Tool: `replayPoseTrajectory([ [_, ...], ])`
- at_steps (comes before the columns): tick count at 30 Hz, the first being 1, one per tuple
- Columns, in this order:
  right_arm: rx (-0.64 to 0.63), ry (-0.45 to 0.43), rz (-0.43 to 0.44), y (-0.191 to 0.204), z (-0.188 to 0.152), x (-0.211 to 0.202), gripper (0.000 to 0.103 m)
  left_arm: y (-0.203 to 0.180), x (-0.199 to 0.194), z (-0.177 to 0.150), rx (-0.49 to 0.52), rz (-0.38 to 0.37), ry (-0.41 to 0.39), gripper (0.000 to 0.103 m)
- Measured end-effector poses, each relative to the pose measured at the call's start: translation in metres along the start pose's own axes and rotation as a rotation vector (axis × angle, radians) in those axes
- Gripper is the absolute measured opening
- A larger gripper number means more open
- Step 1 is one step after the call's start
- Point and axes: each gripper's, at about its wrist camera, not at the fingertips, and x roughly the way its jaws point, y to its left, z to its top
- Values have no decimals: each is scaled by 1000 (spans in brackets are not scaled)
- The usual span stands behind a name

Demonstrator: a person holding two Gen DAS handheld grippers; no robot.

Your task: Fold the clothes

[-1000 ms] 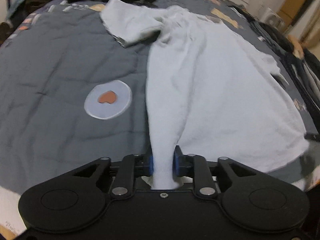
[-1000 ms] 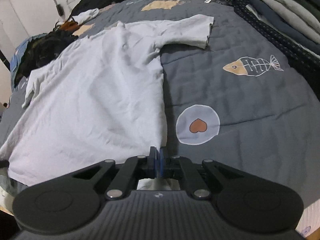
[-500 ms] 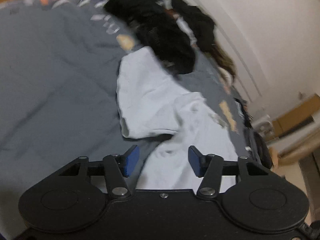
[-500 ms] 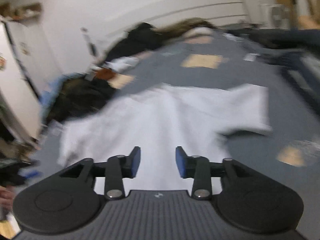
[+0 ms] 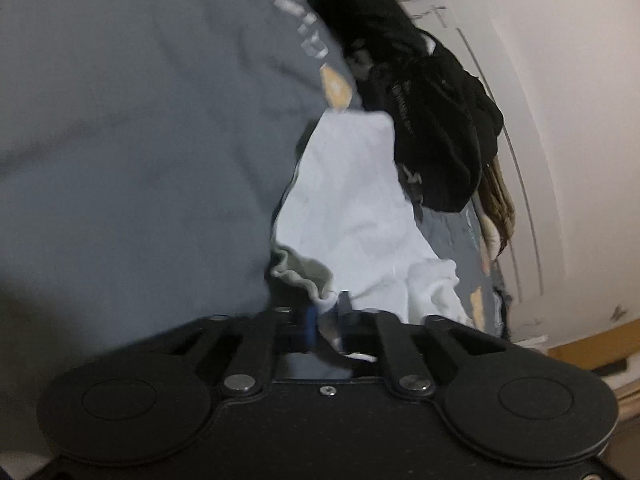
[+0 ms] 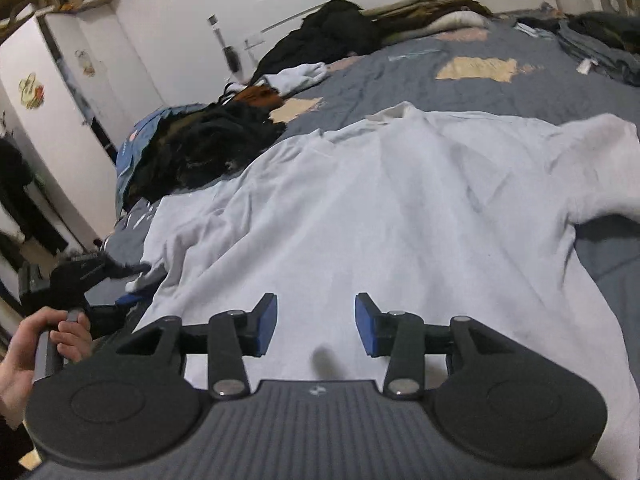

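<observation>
1. The white T-shirt lies spread flat on the grey duvet of the bed, collar towards the far end, one sleeve out to the right.
2. A second ago the left gripper held a bunched edge of the shirt body; half a second ago its jaws stood apart over the sleeve; now they are pinched together on the hem of the other sleeve, whose opening gapes just left of the blue pads.
3. A second ago the right gripper was closed at the shirt's side edge; now its jaws stand half spread over the lower middle of the shirt, with nothing between them.
4. In the right wrist view the person's left hand grips the left tool's handle at the shirt's left edge.
5. The duvet carries tan patches and pale printed marks.
6. A black garment lies heaped just beyond the pinched sleeve; more dark clothes pile along the bed's left side.
7. Beyond stand a white wall and a white cabinet with a sticker.
</observation>
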Motion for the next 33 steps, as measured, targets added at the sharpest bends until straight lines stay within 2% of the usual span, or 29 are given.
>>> replayPoseTrajectory([
  [4, 58, -35, 10, -11, 7, -7, 42, -19, -25, 32, 141, 34, -121, 7],
  [6, 67, -51, 14, -16, 10, -11, 42, -26, -17, 46, 225, 77, -63, 7],
  [8, 69, -56, 12, -18, 11, -12, 42, -23, -4, 53, 246, 112, 91, 9],
  [9, 66, -52, 11, -18, 11, -12, 42, -23, -3, 53, 276, 128, 139, 15],
  [10, 63, -48, 10, -18, 11, -12, 42, -26, -8, 54, 318, 157, 138, 22],
  [12, 56, -41, 11, -18, 11, -11, 42, -31, -24, 61, 397, 208, 22, 59],
  [13, 54, -39, 13, -17, 11, -11, 42, -35, -30, 66, 427, 222, -40, 64],
  [14, 52, -36, 14, -16, 11, -10, 42, -39, -29, 74, 446, 223, -70, 65],
  [19, 37, -20, 28, -12, 9, -6, 42, -68, 22, 99, 552, 217, -25, 64],
  [22, 30, -6, 34, -10, 6, -2, 42, -81, 70, 96, 664, 283, 27, 65],
  [24, 30, 6, 39, -9, 5, 0, 42, -81, 99, 91, 717, 368, 78, 62],
  [25, 29, 9, 39, -10, 4, 1, 42, -79, 110, 89, 723, 377, 127, 53],
  [26, 27, 11, 38, -10, 4, 2, 42, -81, 113, 89, 733, 366, 142, 28],
  [28, 36, 16, 36, -12, 3, 3, 42, -89, 116, 92, 761, 337, 148, 12],
  [29, 41, 19, 36, -14, 3, 4, 42, -93, 117, 93, 774, 322, 151, 8],
  [33, 63, 29, 36, -18, 2, 4, 42, -123, 97, 118, 810, 248, -123, 8],
])
